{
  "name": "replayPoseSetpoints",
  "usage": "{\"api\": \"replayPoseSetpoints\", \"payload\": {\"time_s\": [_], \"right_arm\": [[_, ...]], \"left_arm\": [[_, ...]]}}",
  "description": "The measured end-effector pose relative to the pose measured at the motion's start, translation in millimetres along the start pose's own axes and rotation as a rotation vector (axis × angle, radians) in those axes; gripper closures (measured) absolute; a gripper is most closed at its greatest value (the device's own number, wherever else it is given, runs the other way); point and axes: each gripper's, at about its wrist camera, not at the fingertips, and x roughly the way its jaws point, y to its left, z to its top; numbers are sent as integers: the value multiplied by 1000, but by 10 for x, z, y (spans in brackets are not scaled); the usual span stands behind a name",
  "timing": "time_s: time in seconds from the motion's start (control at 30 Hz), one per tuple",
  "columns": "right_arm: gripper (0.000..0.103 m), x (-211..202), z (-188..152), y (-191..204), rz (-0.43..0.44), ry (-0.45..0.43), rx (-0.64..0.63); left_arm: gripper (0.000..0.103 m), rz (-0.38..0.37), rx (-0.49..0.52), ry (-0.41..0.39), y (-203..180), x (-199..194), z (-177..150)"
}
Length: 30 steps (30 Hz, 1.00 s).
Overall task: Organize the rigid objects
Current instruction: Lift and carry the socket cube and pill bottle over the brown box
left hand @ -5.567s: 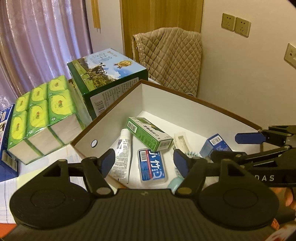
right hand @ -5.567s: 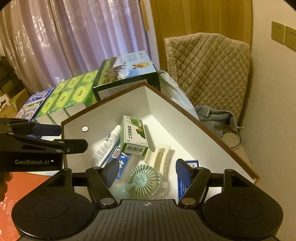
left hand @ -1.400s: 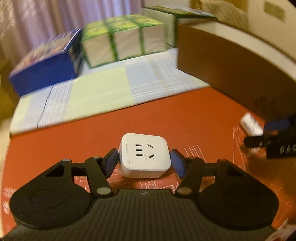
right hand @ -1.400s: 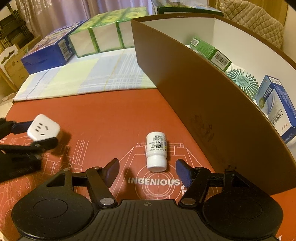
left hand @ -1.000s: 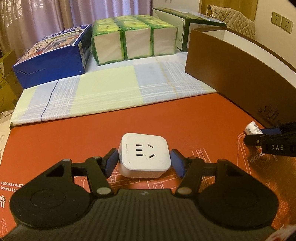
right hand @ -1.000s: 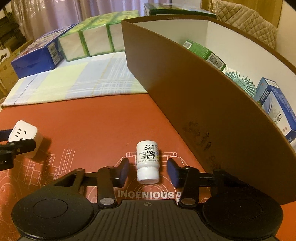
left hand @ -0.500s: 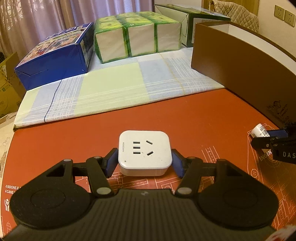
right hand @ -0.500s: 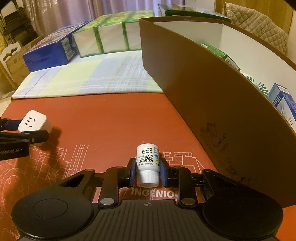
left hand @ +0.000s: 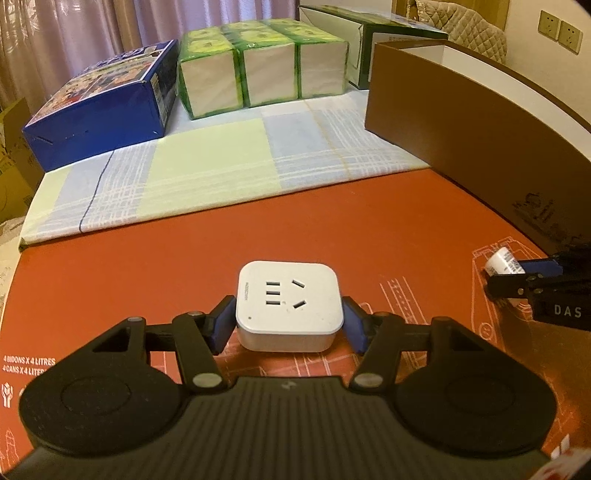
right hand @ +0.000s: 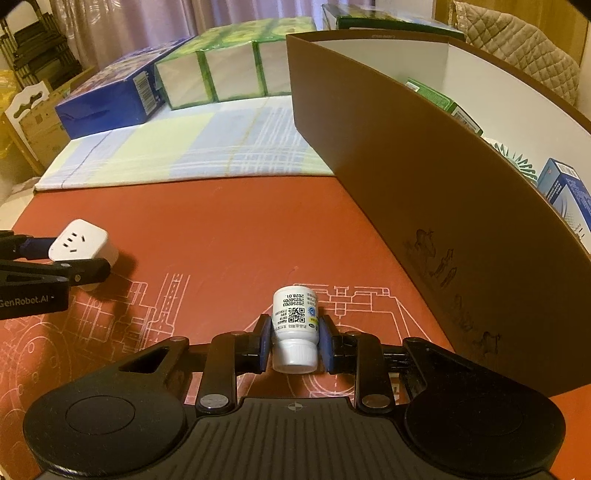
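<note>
My left gripper (left hand: pixel 288 325) is shut on a white square socket adapter (left hand: pixel 288 304), held just above the red mat (left hand: pixel 258 240). It also shows at the left of the right wrist view (right hand: pixel 79 245). My right gripper (right hand: pixel 294 339) is shut on a small white pill bottle (right hand: pixel 294 321), which lies on its side with its cap toward the camera. The bottle also shows at the right edge of the left wrist view (left hand: pixel 502 260). A brown box with a white inside (right hand: pixel 424 177) stands to the right and holds several packs.
A checked cloth (left hand: pixel 207 166) lies beyond the mat. Behind it stand a blue carton (left hand: pixel 107 107), green tissue packs (left hand: pixel 266 62) and a green box (left hand: pixel 388 33). Inside the brown box I see a green pack (right hand: pixel 443 101), a fan (right hand: pixel 517 162) and a blue pack (right hand: pixel 565 192).
My right gripper has closed on the pill bottle and lifted it a little. My left gripper has closed on the socket adapter and raised it slightly off the mat.
</note>
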Motion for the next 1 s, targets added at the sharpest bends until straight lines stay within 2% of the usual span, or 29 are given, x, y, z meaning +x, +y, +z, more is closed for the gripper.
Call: {"api": "replayPoseSetpoints", "payload": {"time_s": [0.57, 1.0], "right_arm": [[79, -390, -66, 48, 69, -42, -11], [79, -759, -128, -73, 89, -77, -9]], "left_arm": [[48, -48, 9, 3, -214, -313, -120], [48, -92, 46, -47, -555, -688, 48]]}}
